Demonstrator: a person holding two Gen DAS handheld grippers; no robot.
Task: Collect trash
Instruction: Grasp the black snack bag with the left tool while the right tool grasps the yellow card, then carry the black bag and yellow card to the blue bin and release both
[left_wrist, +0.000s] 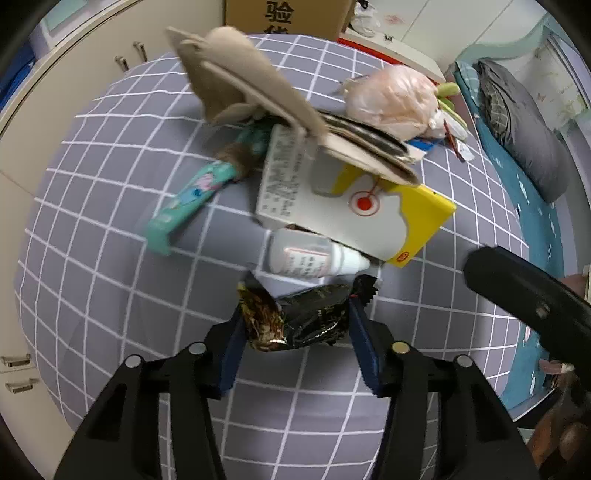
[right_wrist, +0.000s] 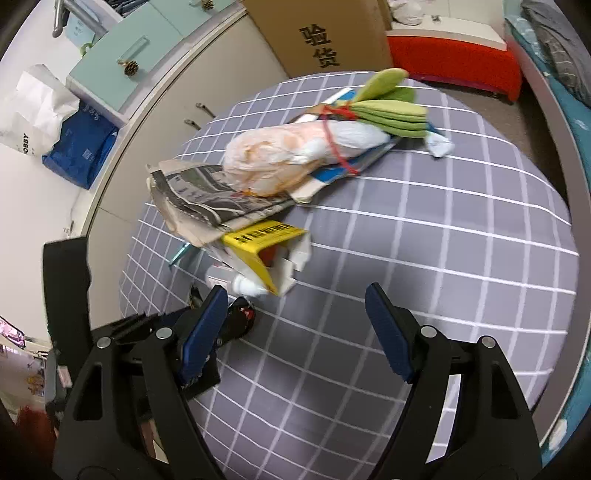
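My left gripper (left_wrist: 299, 325) is shut on a crumpled black snack wrapper (left_wrist: 303, 317), just above the grey checked tablecloth (left_wrist: 110, 258). Right behind it lie a small white bottle (left_wrist: 314, 256), a yellow and white box (left_wrist: 354, 206), a teal wrapper (left_wrist: 192, 195), folded cardboard and newspaper (left_wrist: 258, 96) and a pinkish plastic bag (left_wrist: 391, 99). My right gripper (right_wrist: 295, 314) is open and empty over the cloth, right of the pile. In its view the bag (right_wrist: 277, 158) lies on newspaper (right_wrist: 207, 203), with the yellow box (right_wrist: 266, 243) and bottle (right_wrist: 243, 282) in front.
A green plush piece (right_wrist: 391, 107) and a crumpled tissue (right_wrist: 439, 146) lie at the table's far side. A brown carton (right_wrist: 321, 33) and a red stool (right_wrist: 454, 62) stand behind the table. Cabinets (right_wrist: 159, 118) run along the left, a bed (left_wrist: 524, 147) on the right.
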